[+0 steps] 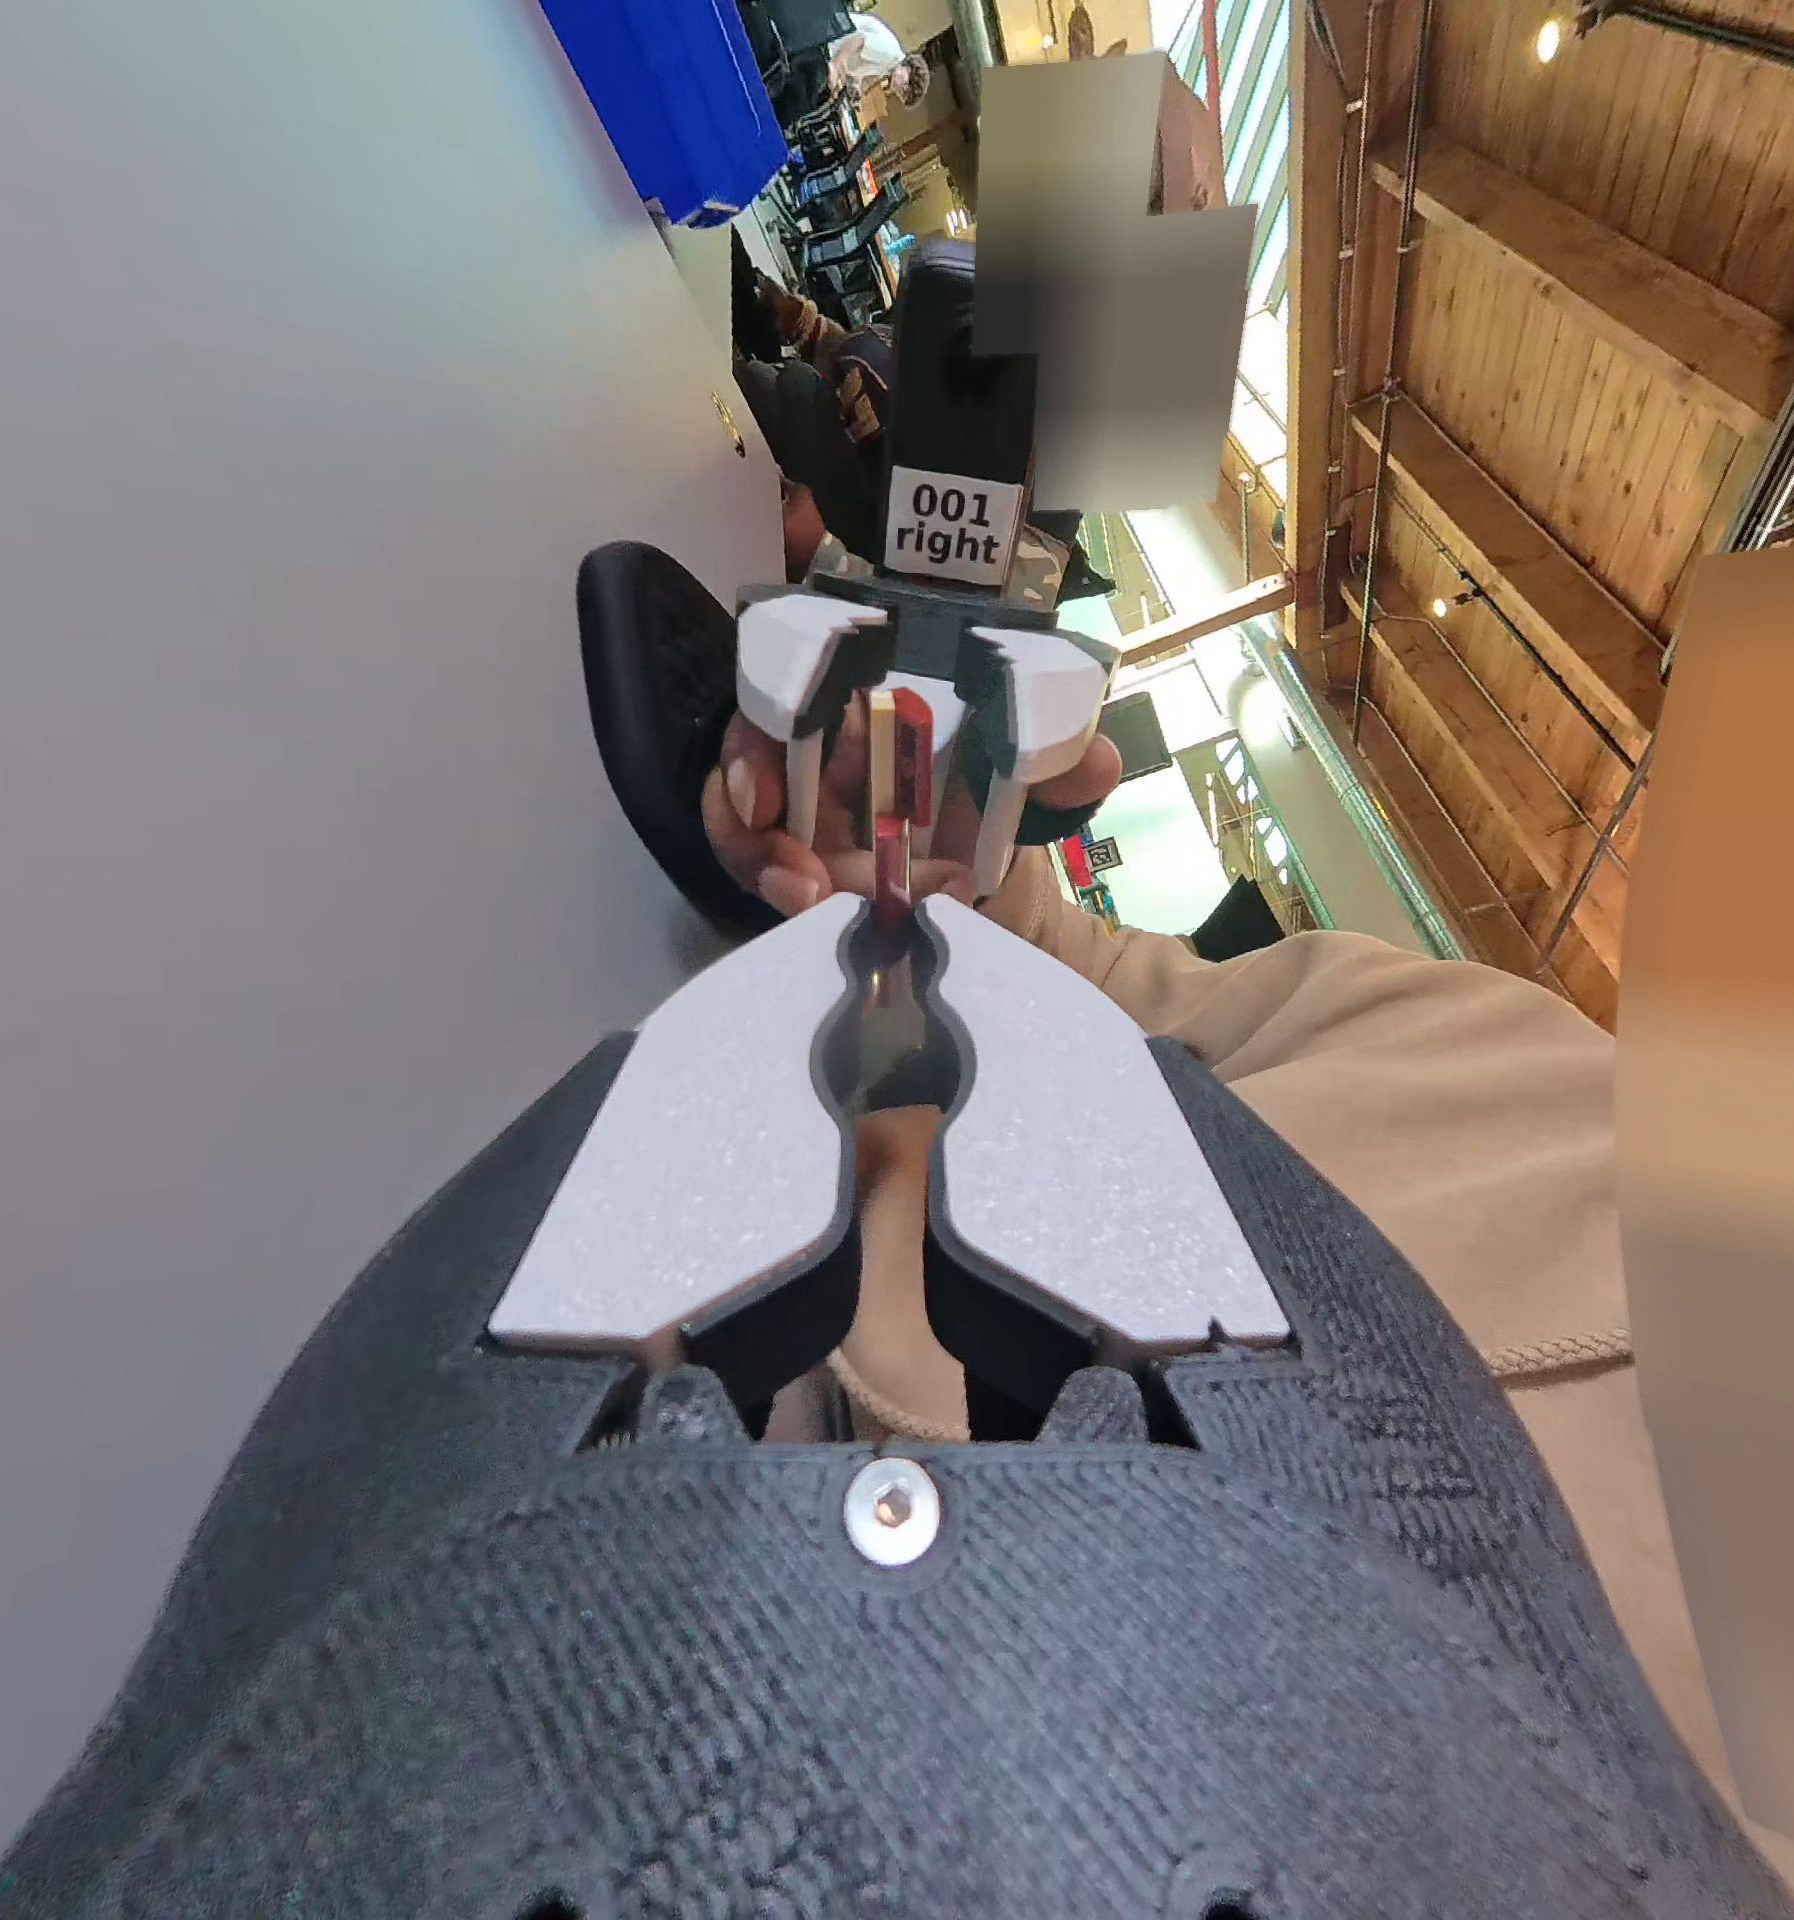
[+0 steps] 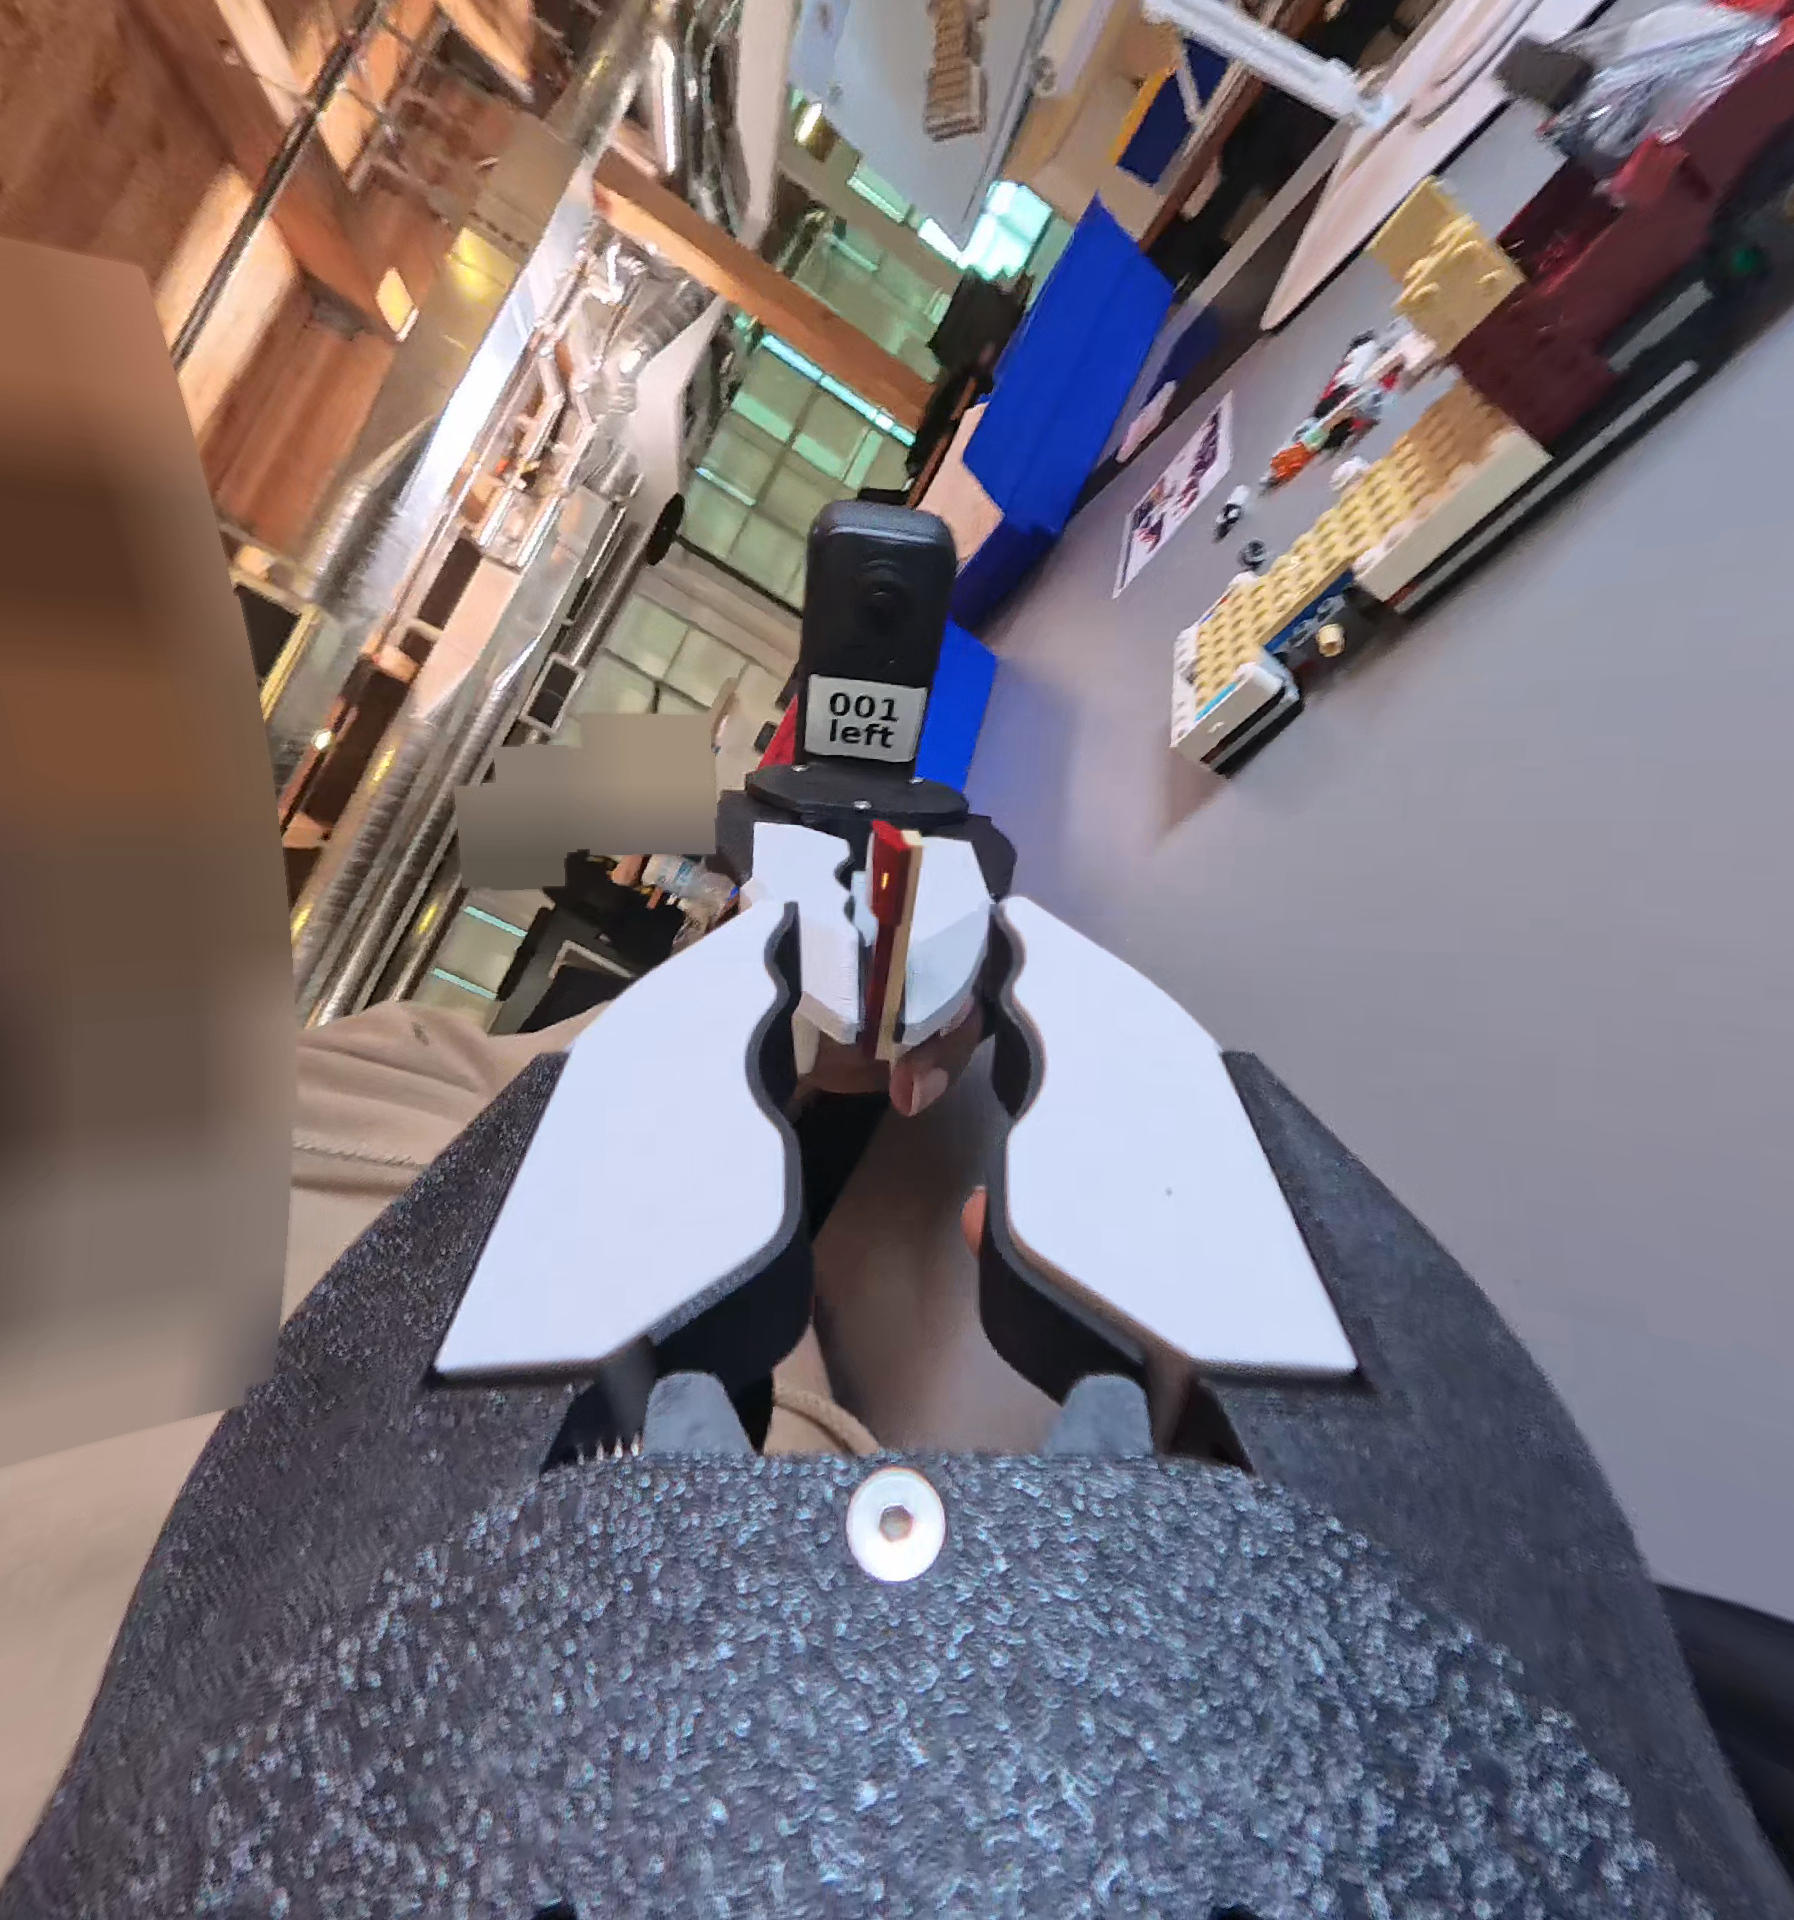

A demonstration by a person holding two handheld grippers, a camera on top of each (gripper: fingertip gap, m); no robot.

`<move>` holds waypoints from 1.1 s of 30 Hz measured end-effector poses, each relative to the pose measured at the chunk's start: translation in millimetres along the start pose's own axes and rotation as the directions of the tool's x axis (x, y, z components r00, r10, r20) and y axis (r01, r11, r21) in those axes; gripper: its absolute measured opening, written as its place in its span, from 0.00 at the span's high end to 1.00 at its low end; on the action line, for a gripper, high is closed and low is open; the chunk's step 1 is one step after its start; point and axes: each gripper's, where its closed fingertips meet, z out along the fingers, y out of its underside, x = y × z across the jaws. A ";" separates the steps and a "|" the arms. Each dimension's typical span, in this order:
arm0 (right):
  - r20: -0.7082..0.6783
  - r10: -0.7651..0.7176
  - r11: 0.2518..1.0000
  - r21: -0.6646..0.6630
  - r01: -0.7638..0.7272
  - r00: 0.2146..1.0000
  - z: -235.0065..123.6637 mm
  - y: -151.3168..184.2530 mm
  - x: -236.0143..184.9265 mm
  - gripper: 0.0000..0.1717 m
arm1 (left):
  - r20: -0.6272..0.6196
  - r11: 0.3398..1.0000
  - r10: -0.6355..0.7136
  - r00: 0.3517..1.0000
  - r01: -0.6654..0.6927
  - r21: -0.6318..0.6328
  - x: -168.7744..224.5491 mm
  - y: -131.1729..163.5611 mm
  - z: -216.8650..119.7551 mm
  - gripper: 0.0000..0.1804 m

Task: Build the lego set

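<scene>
The left claw (image 1: pixel 888 914) pinched a red-and-tan brick stack (image 2: pixel 888 935); the right claw (image 2: pixel 898 977) gaped around it, pads clear.

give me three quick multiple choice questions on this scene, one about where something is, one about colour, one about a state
1. Where does the big tan studded brick build sit?
A. on the grey tabletop
B. between the right gripper's fingers
C. on a wooden shelf

2. What colours is the thin stacked plastic brick piece in the left gripper?
A. blue and white
B. red and tan
C. green and black

3. How do the fingers of the right gripper stand?
A. clamped on the brick piece
B. pressed flat together
C. spread apart, clear of the brick piece

Answers:
1 A: the right wrist view shows it resting on the grey tabletop at upper right.
2 B: a red layer lies against a tan one in both views.
3 C: the left wrist view shows gaps on both sides between its fingers and the piece.
</scene>
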 end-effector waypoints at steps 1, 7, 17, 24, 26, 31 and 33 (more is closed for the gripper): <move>0.014 -0.014 1.000 -0.018 0.014 1.000 0.8 2.7 -1.7 0.80 | -0.002 1.000 0.004 1.000 -0.004 -0.005 0.8 1.7 1.3 0.97; 0.060 -0.037 0.997 -0.070 0.041 0.997 5.1 6.5 -5.5 0.87 | -0.016 0.999 0.032 0.999 -0.032 -0.024 5.1 7.4 4.7 0.97; 0.085 -0.066 0.992 -0.103 0.074 0.994 10.6 12.0 -8.9 0.93 | 0.033 0.987 0.151 0.988 -0.150 -0.055 3.2 11.9 3.7 0.97; 0.099 -0.198 0.973 -0.101 0.208 0.975 12.5 16.2 -17.2 0.95 | 0.125 0.926 0.375 0.919 -0.364 -0.102 3.2 15.2 3.2 0.97; 0.096 -0.226 0.966 -0.105 0.235 0.969 12.3 17.4 -18.2 0.94 | 0.150 0.901 0.431 0.890 -0.416 -0.122 2.2 15.8 3.0 0.97; 0.109 -0.283 0.947 -0.124 0.295 0.953 11.9 22.5 -22.3 0.95 | 0.169 0.840 0.540 0.825 -0.514 -0.174 2.0 19.6 3.2 0.96; 0.125 -0.298 0.941 -0.125 0.313 0.946 11.4 23.9 -25.3 0.95 | 0.153 0.828 0.556 0.817 -0.531 -0.180 4.6 21.3 3.2 0.96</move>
